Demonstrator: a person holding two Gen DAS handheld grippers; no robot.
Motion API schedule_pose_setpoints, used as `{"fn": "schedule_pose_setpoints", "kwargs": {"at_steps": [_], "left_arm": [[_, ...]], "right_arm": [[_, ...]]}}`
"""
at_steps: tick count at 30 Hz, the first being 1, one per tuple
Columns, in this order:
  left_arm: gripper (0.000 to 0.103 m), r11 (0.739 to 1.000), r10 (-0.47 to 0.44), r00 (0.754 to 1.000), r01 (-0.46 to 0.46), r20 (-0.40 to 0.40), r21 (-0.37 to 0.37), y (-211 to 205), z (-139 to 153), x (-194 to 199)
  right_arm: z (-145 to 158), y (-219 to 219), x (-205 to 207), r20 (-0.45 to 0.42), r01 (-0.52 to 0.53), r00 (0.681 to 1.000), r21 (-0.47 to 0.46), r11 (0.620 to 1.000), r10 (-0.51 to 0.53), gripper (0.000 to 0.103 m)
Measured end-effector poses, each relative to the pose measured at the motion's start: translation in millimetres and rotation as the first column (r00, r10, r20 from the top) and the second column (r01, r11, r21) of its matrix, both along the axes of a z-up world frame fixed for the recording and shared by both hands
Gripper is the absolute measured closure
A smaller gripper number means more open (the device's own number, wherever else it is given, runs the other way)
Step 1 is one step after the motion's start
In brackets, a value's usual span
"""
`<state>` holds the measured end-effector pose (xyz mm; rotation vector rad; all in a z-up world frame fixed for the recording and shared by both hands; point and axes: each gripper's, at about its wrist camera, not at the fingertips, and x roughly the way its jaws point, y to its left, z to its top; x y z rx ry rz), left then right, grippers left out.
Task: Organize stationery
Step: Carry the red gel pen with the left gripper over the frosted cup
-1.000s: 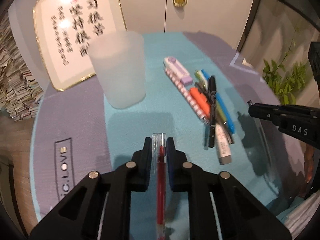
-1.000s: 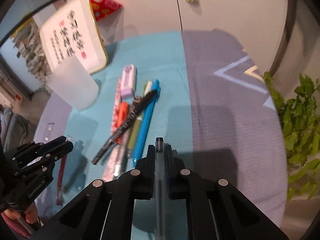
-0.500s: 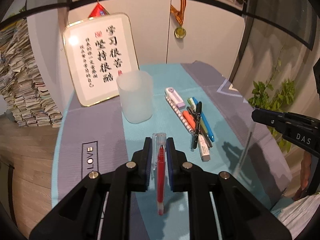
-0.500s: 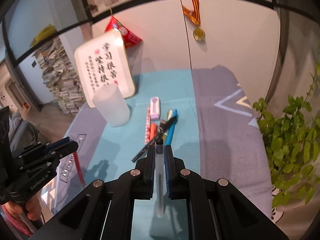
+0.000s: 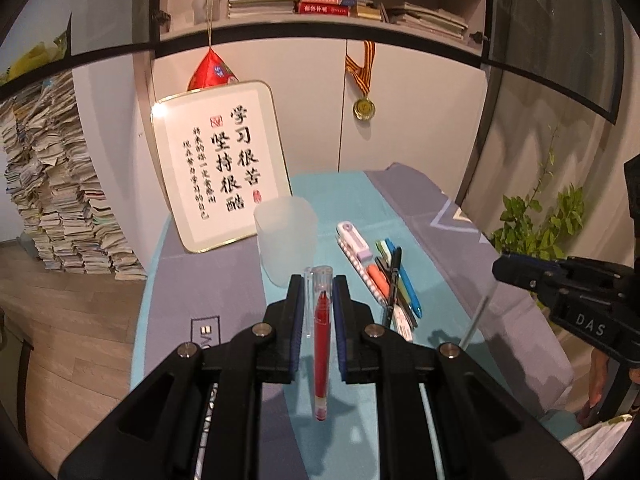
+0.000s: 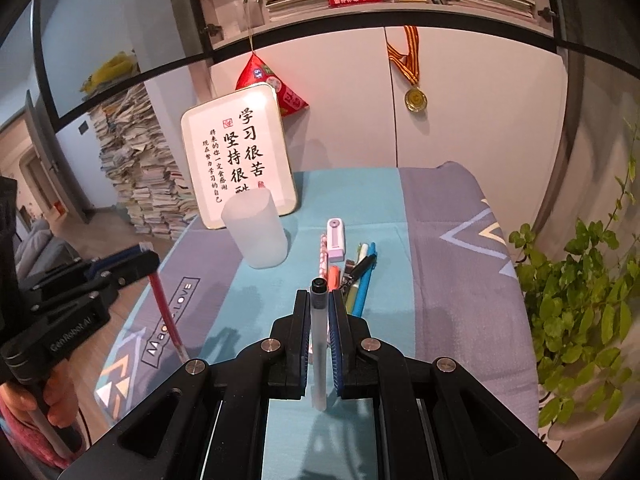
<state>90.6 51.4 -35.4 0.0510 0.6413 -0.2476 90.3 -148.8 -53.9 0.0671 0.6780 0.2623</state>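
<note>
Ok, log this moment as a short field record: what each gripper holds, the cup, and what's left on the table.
left gripper: shut on red pen, held in the air
right gripper: shut on frosted pen, held in the air
frosted cup: upright on the teal cloth, nothing seen inside
loose stationery: pens, markers, a correction tape, bunched to the cup's right
framed calligraphy: leans behind the cup

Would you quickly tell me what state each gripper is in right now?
Left gripper: shut on the red pen.
Right gripper: shut on the clear pen.
</note>
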Motion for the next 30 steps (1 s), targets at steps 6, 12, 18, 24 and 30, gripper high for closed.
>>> {"fn": "schedule_pose_setpoints", "kwargs": {"at_steps": [6,12,18,24,30], "left_arm": [[0.091,0.999,0.028,0.999,-0.027,0.037,-0.023,10.2,15.7,12.7],[0.091,0.997,0.046,0.996,-0.042,0.072,-0.058,17.6,34.1,33.1],[0.091,0.994,0.086,0.991,-0.078,0.105,-0.073,27.5,47.7,58.3],[0.091,0.992,0.085,0.987,-0.070,0.140,-0.108,30.8,63.2,82.6],[0.091,0.993,0.064,0.983,-0.044,0.174,-0.112,23.0,64.6,103.1]], "right_arm": [[8.7,10.5,6.2,0.019,-0.017,1.000,-0.016,1.000,0.018,0.093],[29.3,25.8,22.3,0.049,-0.026,0.998,-0.022,0.999,0.027,0.093],[50.3,37.6,41.0,0.089,-0.042,0.995,0.017,0.999,0.040,0.093],[59.9,47.8,62.1,0.103,-0.052,0.993,0.032,0.998,0.048,0.093],[62.1,54.6,80.3,0.109,-0.061,0.992,0.031,0.998,0.057,0.093]]}}
